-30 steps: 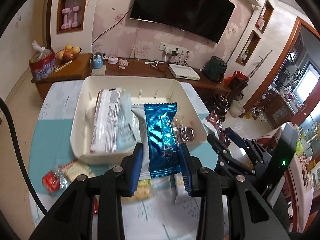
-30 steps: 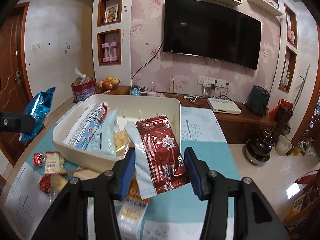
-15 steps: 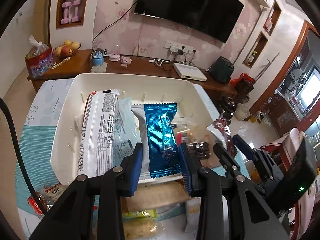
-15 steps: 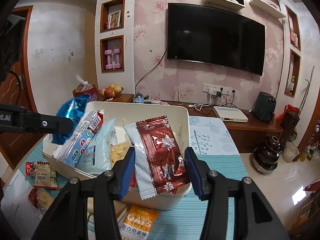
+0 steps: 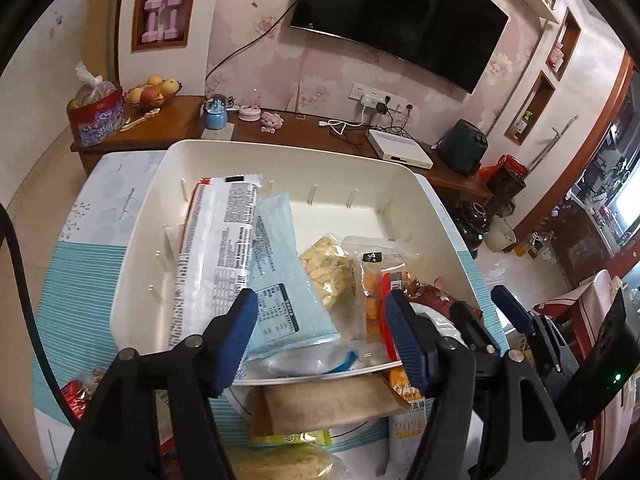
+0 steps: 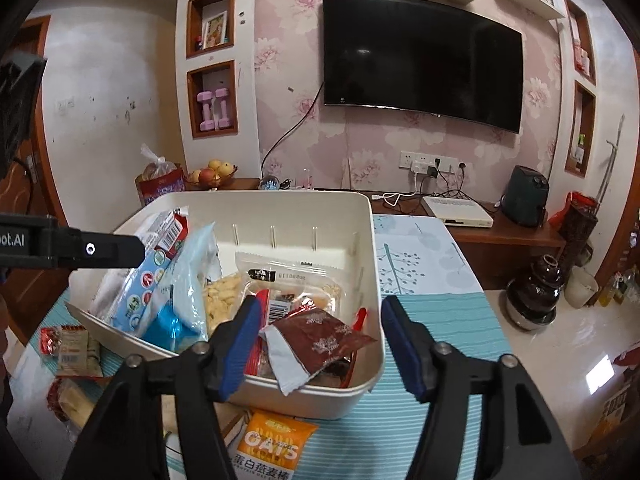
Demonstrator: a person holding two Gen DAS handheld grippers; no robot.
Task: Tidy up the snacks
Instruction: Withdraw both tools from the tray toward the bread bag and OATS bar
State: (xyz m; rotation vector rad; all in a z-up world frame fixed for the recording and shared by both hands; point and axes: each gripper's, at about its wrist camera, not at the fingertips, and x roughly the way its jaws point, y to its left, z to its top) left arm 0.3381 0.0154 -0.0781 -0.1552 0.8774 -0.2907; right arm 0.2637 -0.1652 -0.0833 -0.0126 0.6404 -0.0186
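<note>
Snacks in crinkly foil packets, smooth cream plastic bin, both hand-held grippers just opened, empty.

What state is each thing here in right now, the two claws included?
Left gripper: open, jaws just widened, holding nothing.
Right gripper: open, jaws just widened, red packet released.
Red snowflake packet: lying in bin's near corner.
White bin: upright, partly filled.
Oats packet: on table, outside bin.
Television: off.
</note>
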